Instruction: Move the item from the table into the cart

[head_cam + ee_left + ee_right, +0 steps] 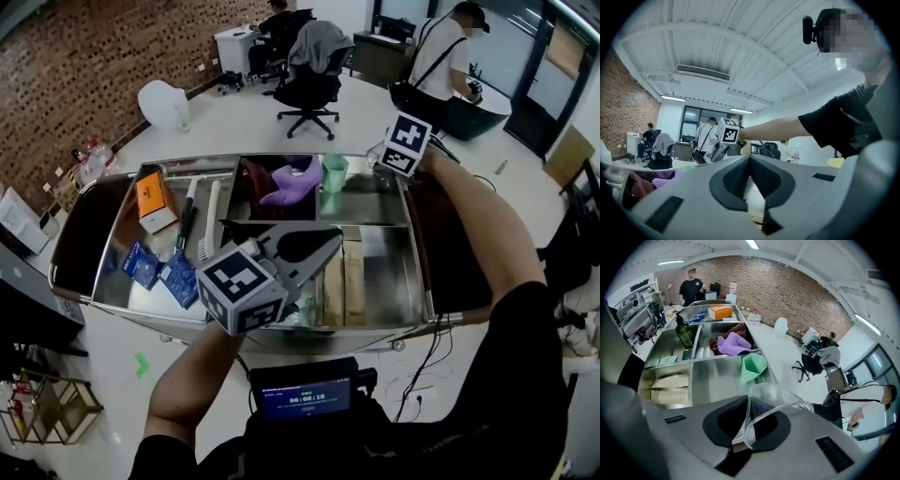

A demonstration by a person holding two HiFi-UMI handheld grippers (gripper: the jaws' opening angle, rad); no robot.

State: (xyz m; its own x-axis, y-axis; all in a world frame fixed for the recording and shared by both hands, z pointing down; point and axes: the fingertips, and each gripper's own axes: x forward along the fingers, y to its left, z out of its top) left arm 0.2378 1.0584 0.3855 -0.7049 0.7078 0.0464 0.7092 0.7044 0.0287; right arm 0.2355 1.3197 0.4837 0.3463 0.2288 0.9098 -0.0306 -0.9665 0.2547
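A clear plastic cup is pinched by its rim between the pads of my right gripper, which is shut on it. That gripper hangs over the far right corner of the steel cart, just above the compartment with a green cup. My left gripper hovers over the cart's near middle and tilts upward. In the left gripper view its jaws meet with nothing between them.
The cart's compartments hold a purple cloth, an orange box, blue packets, brushes, tan packages and a dark green bottle. A person in white and an office chair are beyond the cart.
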